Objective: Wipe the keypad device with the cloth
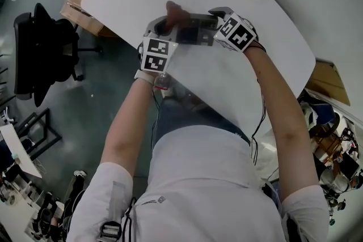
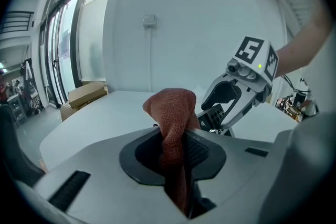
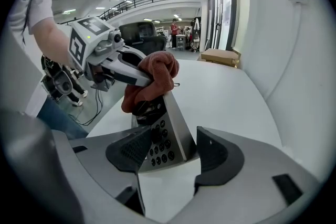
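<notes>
My left gripper (image 2: 176, 150) is shut on a rust-red cloth (image 2: 170, 113), which bunches up above the jaws. A grey keypad device (image 3: 167, 131) with dark buttons stands tilted between the jaws of my right gripper (image 3: 170, 150), which is shut on it. In the right gripper view the cloth (image 3: 153, 80) rests against the device's upper end, held there by the left gripper (image 3: 118, 68). In the head view both grippers, left (image 1: 161, 28) and right (image 1: 207, 28), meet above the white table (image 1: 244, 88), with the cloth (image 1: 173, 10) and the device (image 1: 193, 32) between them.
The curved near edge of the table runs just under my hands. Cardboard boxes (image 1: 79, 0) lie on the floor past the table's left end, and a black office chair (image 1: 39, 48) stands at the left. A wall with a socket (image 2: 149, 20) is behind the table.
</notes>
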`<state>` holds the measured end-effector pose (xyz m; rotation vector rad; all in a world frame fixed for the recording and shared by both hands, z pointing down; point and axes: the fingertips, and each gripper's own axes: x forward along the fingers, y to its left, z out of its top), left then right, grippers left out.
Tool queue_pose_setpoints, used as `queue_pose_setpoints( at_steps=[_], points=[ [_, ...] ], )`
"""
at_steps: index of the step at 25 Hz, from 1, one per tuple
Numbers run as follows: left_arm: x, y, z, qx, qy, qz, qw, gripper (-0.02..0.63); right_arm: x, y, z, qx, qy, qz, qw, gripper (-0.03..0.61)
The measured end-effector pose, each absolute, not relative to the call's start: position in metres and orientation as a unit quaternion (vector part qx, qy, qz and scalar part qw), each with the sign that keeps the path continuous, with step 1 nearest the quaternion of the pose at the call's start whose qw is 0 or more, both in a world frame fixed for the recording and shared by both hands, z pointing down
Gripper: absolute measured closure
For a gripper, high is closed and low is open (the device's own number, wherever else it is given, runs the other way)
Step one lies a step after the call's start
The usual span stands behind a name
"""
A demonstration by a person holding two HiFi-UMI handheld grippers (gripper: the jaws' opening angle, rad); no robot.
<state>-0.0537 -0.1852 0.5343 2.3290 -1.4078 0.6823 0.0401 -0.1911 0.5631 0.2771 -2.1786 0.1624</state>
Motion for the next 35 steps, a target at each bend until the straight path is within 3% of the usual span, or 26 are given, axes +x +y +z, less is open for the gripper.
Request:
queue_pose_setpoints(
  at_steps=[4,18,35],
  points=[
    [-0.054,-0.183,0.538,0.816,-0.505,0.243,0.144,0.548,0.040,-0.192,0.565,0.121,-0.881,0.072,0.452,0.333],
    [-0.050,-0.136,0.594,0.793,-0.500,0.280,0.208,0.548,0.046,-0.193,0.564,0.154,-0.877,0.087,0.446,0.333],
    [-0.050,-0.106,0.621,0.789,-0.473,0.338,0.199,0.548,0.047,-0.189,0.564,0.174,-0.872,0.086,0.449,0.333]
  ],
)
